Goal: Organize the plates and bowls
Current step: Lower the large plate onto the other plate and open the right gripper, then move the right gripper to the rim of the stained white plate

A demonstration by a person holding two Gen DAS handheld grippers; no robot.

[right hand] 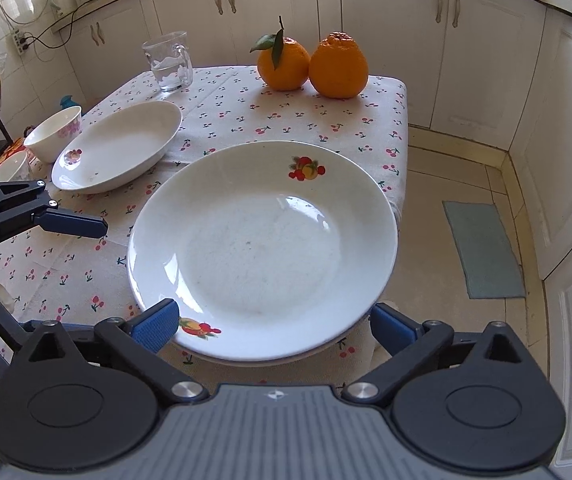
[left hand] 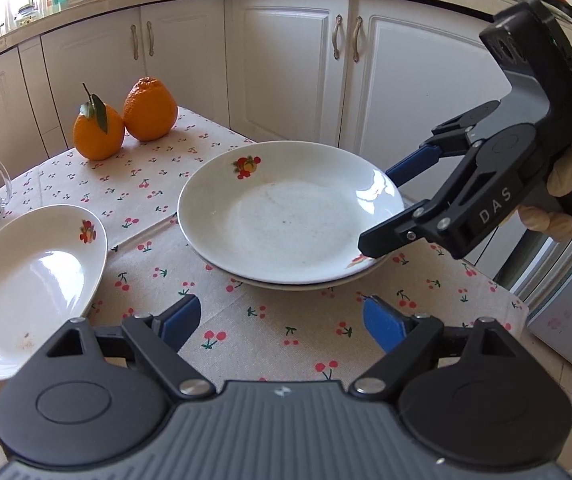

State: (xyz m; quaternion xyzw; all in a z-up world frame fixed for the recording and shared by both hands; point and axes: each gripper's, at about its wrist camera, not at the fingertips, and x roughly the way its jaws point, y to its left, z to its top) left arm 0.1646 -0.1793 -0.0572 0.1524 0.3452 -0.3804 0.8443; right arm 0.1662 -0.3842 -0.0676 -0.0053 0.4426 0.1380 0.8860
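Small table under a cherry-print cloth point(right hand: 222, 92), white cabinets point(right hand: 385, 32) behind, tiled floor with a green mat point(right hand: 483, 250) at right. Round plate point(right hand: 264, 248) sits centre frame on another plate. Oval plate point(right hand: 118, 148) and bowl point(right hand: 54, 136) upper left. Right gripper point(right hand: 272, 322) jaws wide open either side of the plate rim, gripping nothing. Left gripper point(left hand: 282, 326) open, empty

A cherry-print tablecloth point(right hand: 246, 92) covers the table, bearing stacked plates point(right hand: 262, 240), an oval dish point(right hand: 126, 144), two oranges point(right hand: 311, 64), a glass mug point(right hand: 168, 62) and bowls point(right hand: 52, 136).
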